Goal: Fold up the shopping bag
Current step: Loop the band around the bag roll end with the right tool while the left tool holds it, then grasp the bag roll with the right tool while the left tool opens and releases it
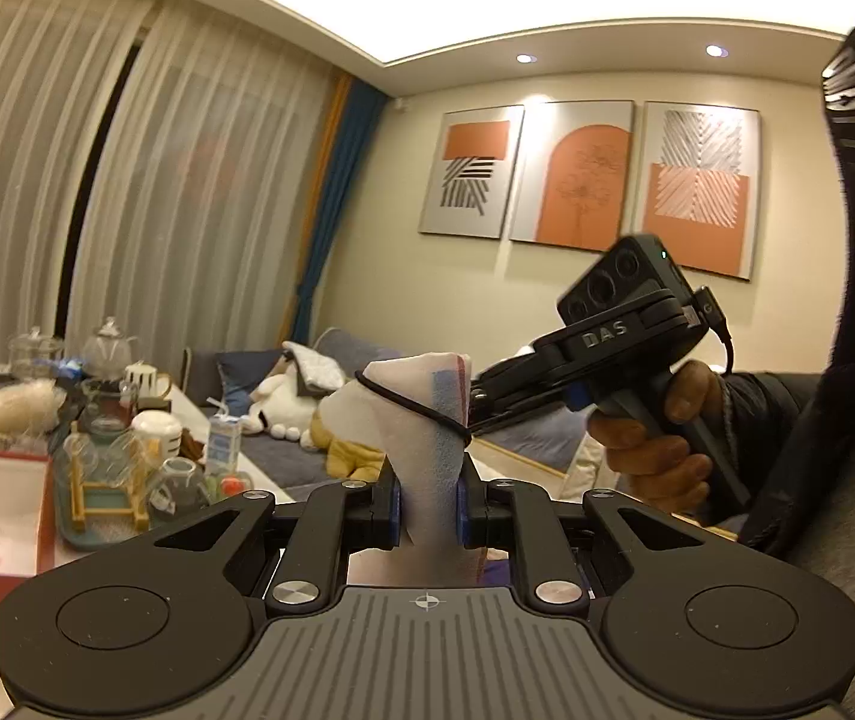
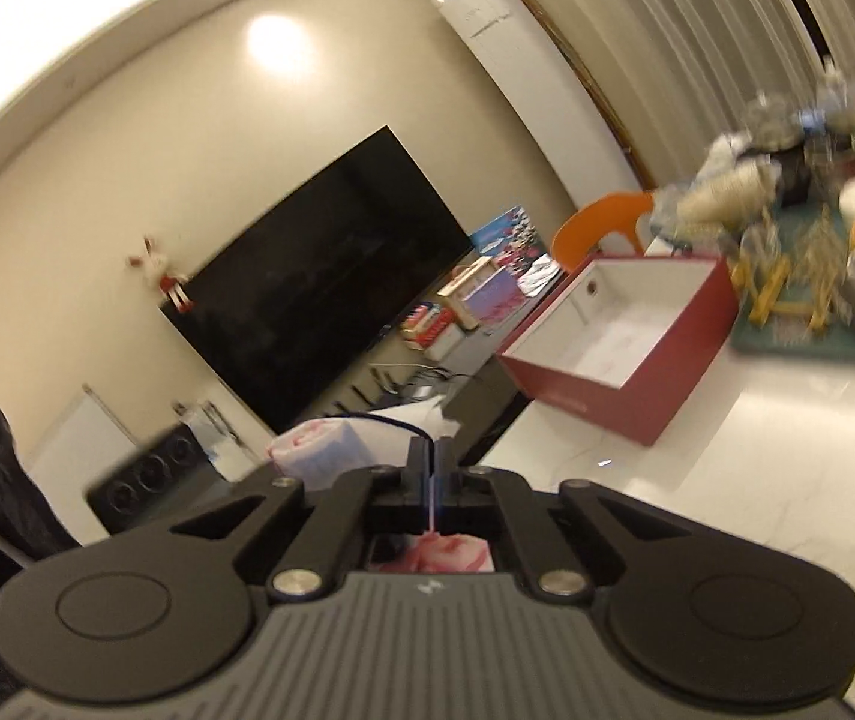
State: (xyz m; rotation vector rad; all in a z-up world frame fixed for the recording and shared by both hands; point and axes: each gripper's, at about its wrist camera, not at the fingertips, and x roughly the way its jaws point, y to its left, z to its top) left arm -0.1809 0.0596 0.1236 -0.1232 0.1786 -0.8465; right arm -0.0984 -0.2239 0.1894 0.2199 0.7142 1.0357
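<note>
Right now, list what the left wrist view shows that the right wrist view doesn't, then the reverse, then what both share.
Left wrist only: three framed prints, sofa with plush toys, the person's hand gripping the right hand-held gripper.
Right wrist only: wall television, standing air conditioner, orange chair.
Both: folded shopping bag with its black elastic loop, clamped by the left hand-held gripper; red box; cluttered teal tray.

left hand-held gripper (image 1: 430, 510) clamped; right hand-held gripper (image 2: 432, 474) closed.
</note>
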